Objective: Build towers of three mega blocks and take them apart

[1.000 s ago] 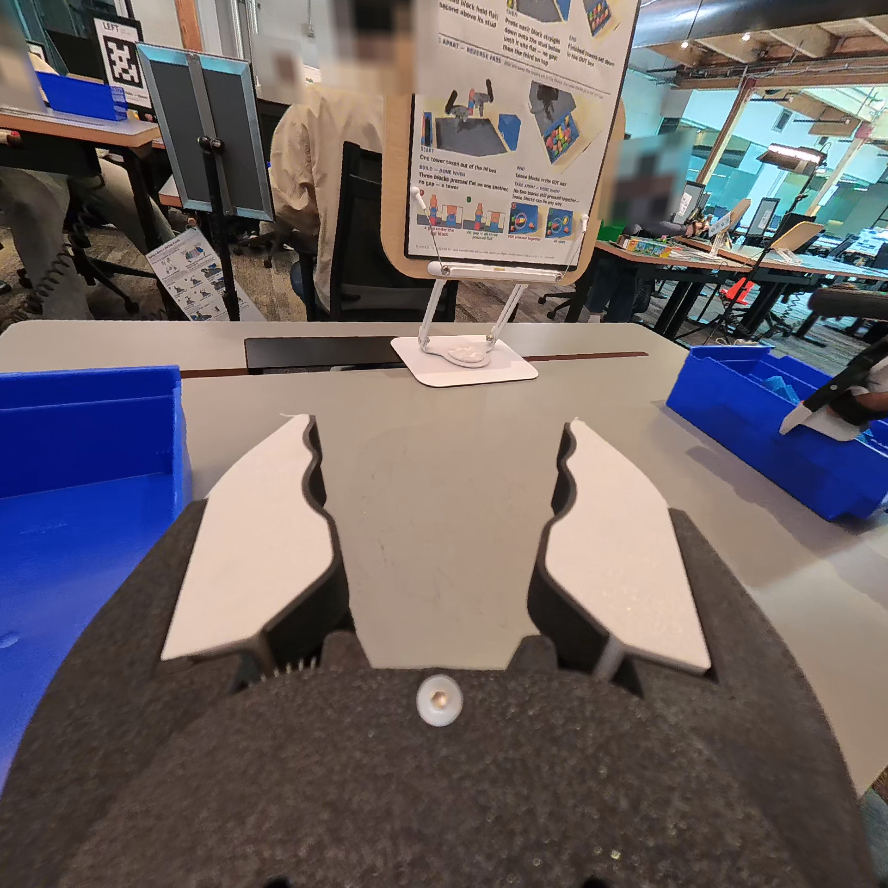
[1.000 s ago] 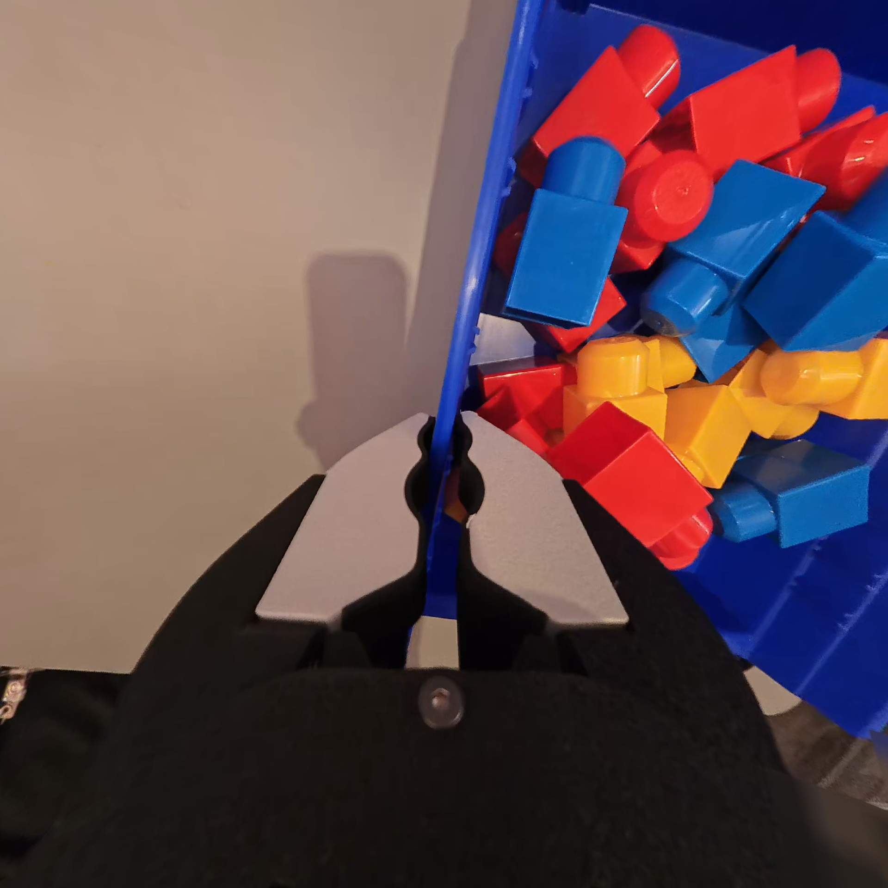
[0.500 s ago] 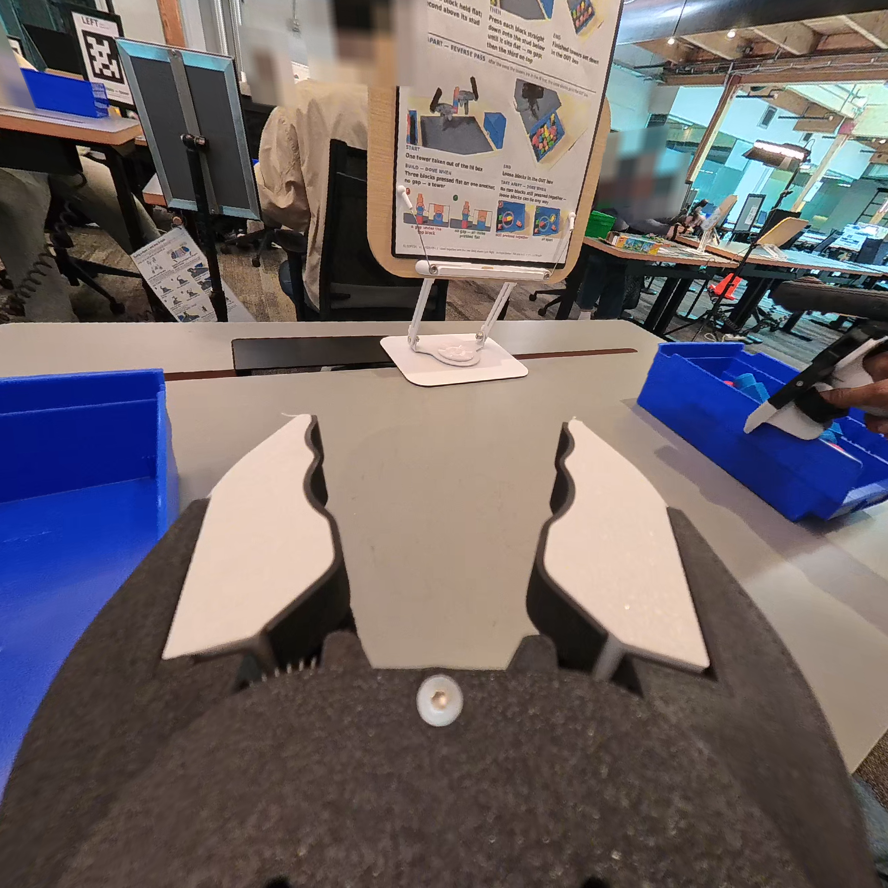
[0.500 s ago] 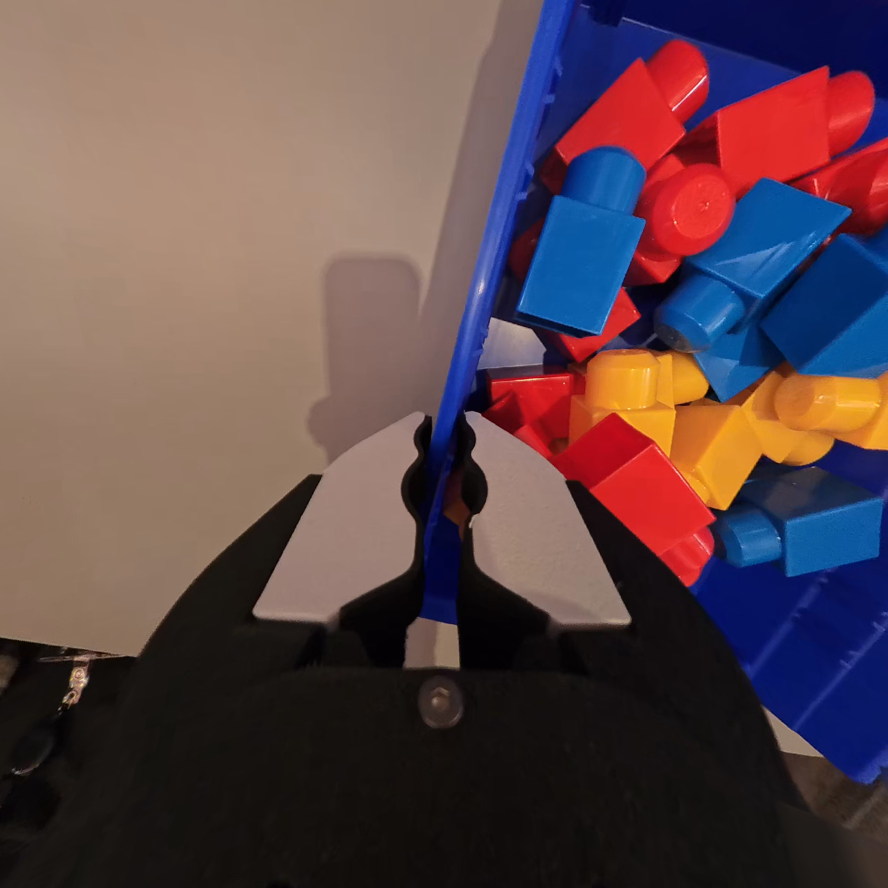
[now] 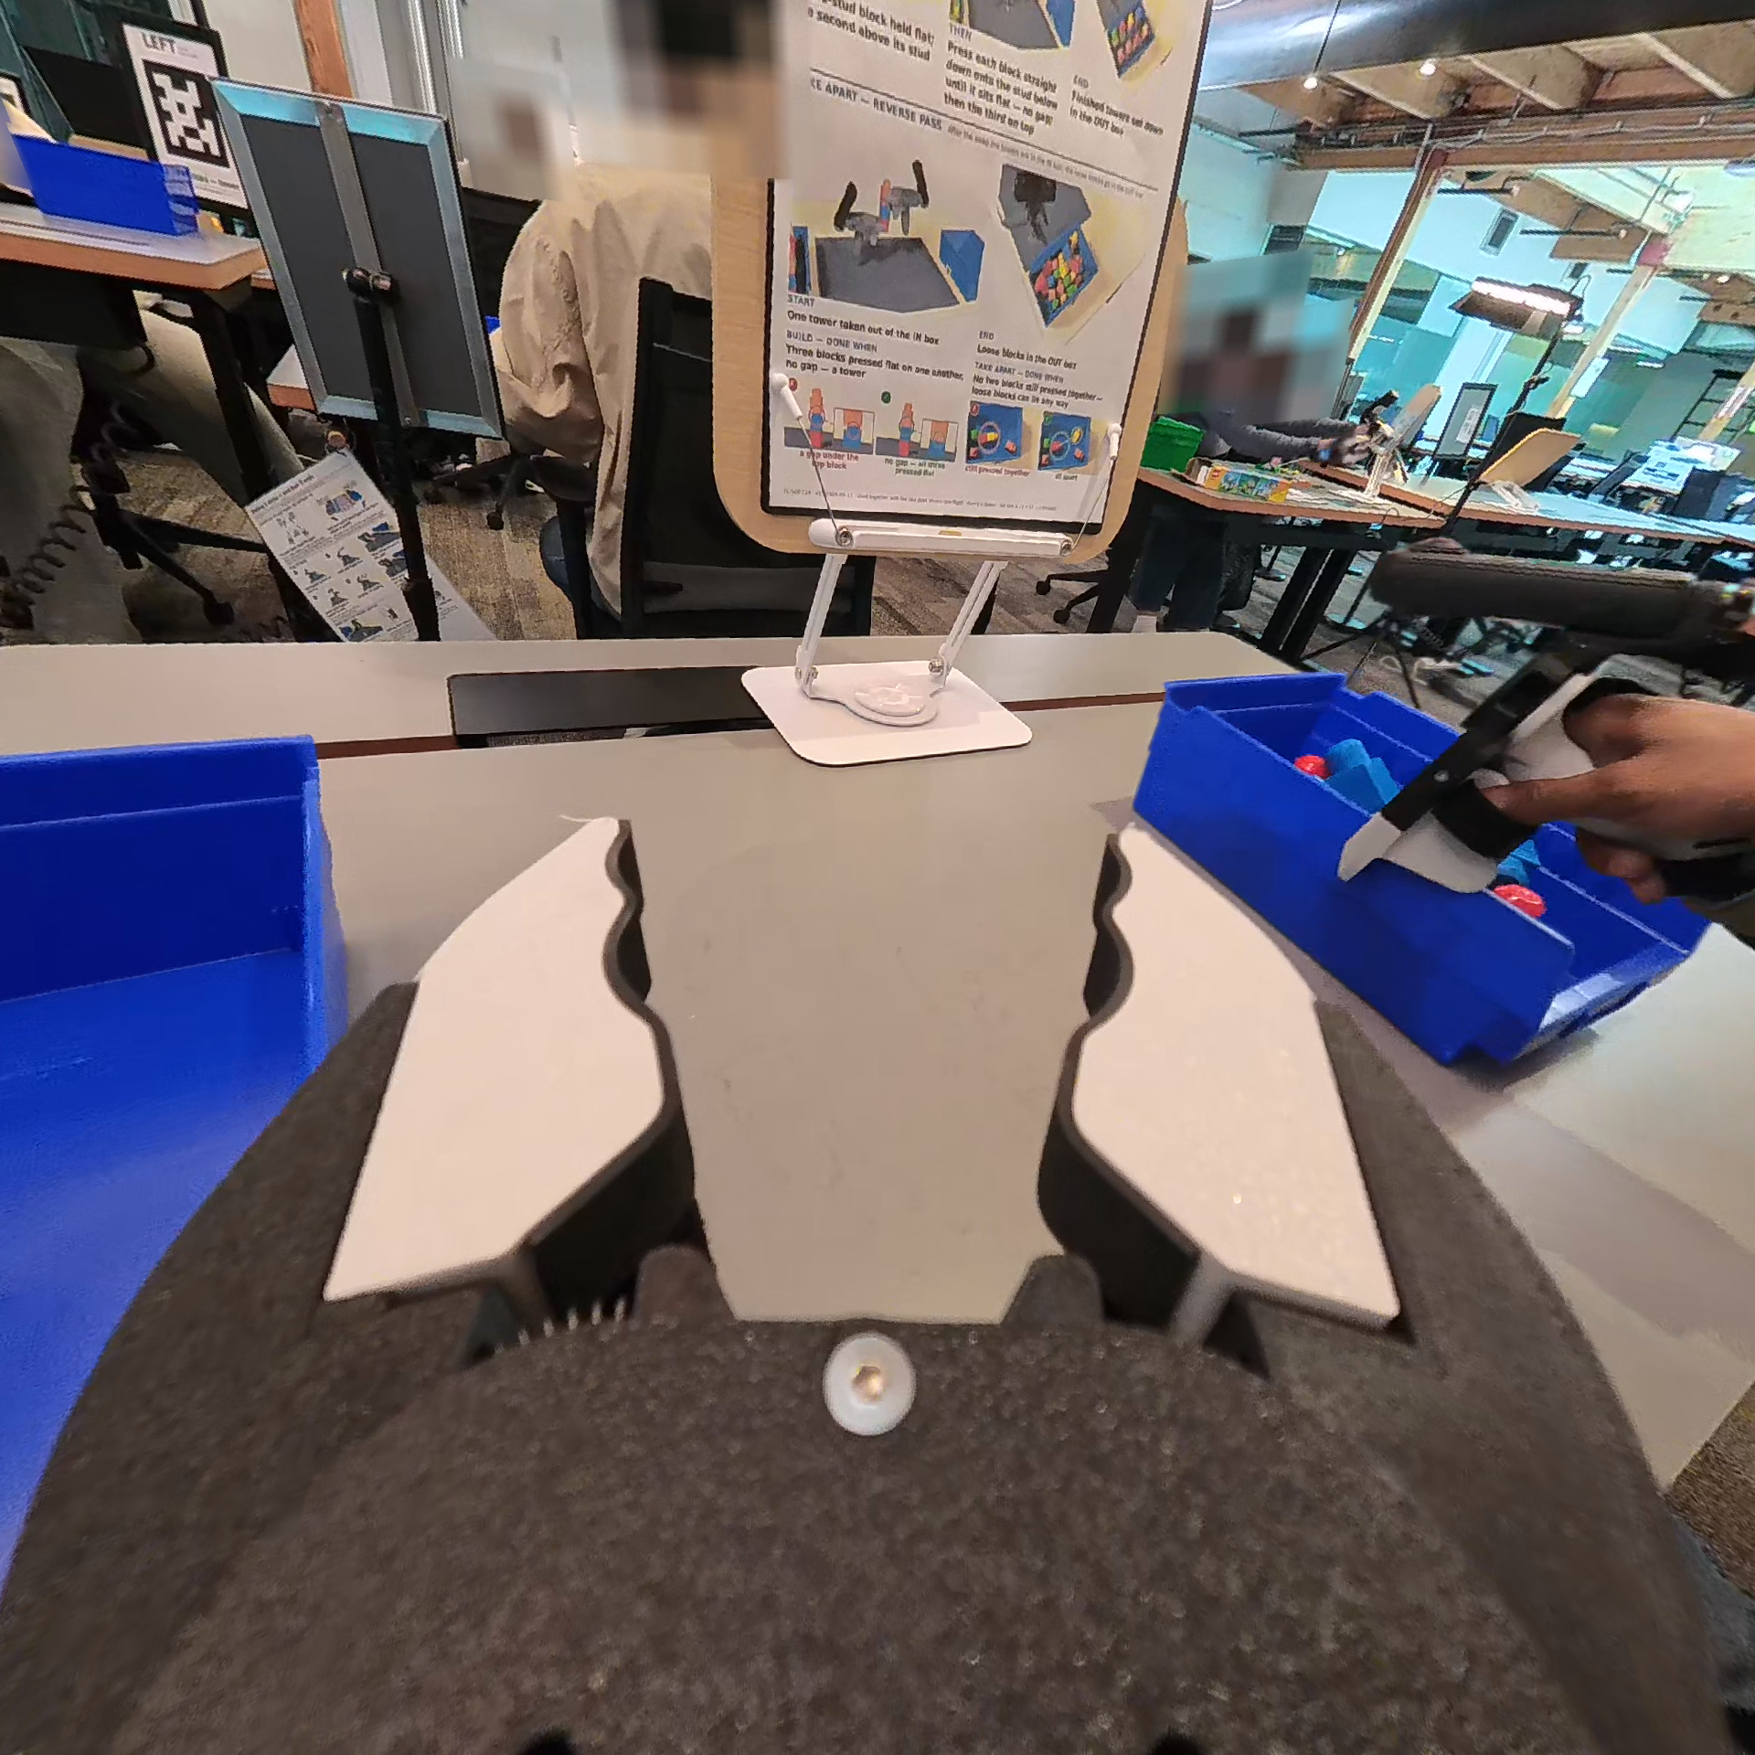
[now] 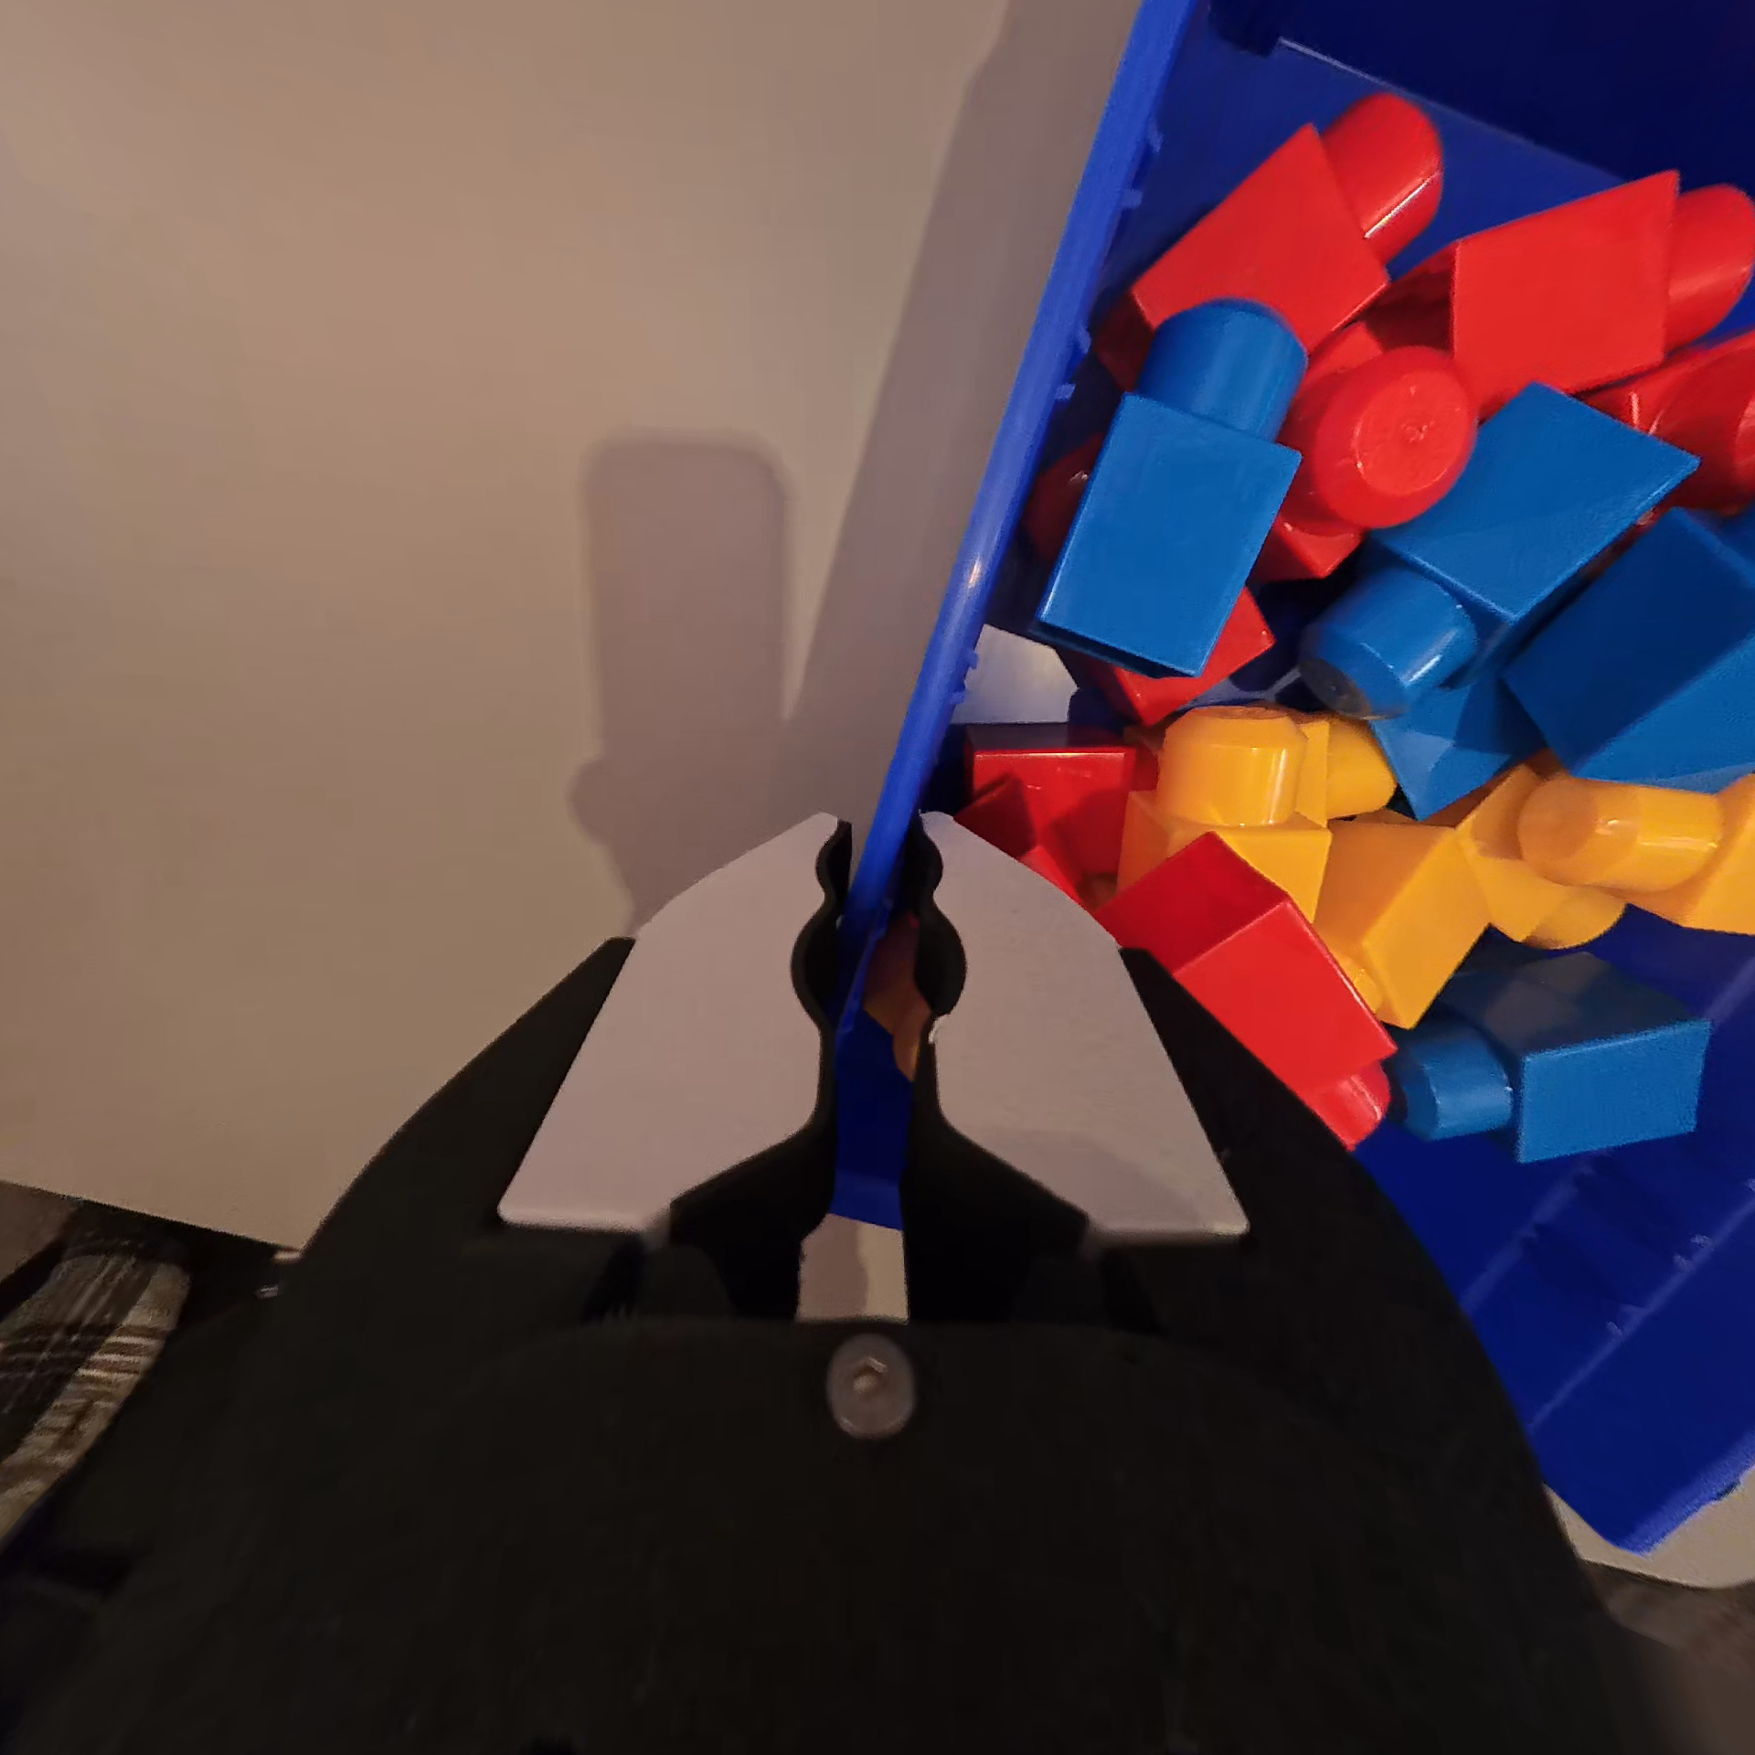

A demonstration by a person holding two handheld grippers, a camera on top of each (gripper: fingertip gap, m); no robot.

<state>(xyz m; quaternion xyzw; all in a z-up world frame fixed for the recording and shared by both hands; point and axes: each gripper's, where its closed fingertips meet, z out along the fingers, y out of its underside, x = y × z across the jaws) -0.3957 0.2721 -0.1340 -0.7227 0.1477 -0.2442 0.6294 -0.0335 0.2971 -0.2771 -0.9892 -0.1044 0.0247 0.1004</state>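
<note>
While the left gripper point(image 5: 859, 1026) waits wide and empty over bare grey tabletop point(image 5: 855, 902), right gripper point(image 6: 878, 959) pinches the blue plastic bin's near-left wall point(image 6: 959, 684); drag it slowly, lest loose red, blue, yellow mega blocks point(image 6: 1235, 855) spill.

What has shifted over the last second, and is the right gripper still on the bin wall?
The blue bin of blocks has slid leftward across the table, dragged by the right gripper, still clamped on its wall. The left gripper stays open and empty.
</note>
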